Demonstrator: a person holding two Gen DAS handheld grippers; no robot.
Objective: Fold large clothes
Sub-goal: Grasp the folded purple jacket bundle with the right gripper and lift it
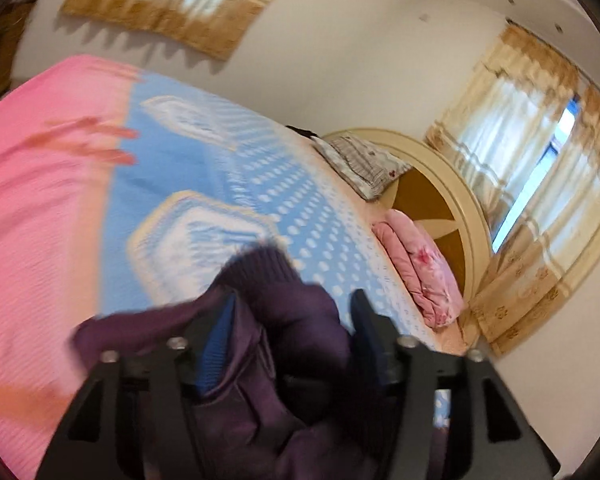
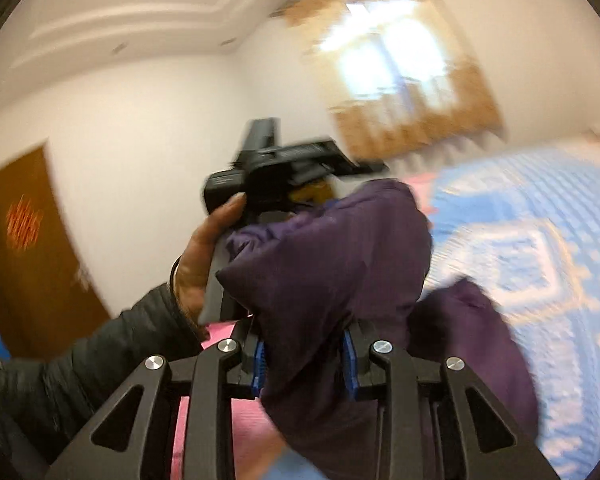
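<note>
Purple jacket (image 2: 332, 264) lifted over bed (image 1: 260, 168).
Left tool (image 1: 292, 316) and right tool (image 2: 304, 360) both clamp bunched fabric; garment spans between them, close together.

Home bedroom: bed (image 1: 228, 168), pillows (image 1: 364, 164), curtains (image 1: 540, 184).

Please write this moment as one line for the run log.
phase: lifting | left gripper: purple jacket bunched between fingers | right gripper: shut on purple jacket | below: blue-pink bedspread

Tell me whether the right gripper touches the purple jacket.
Touching. The right wrist view shows the right gripper with purple jacket fabric pinched between both blue pads.
</note>
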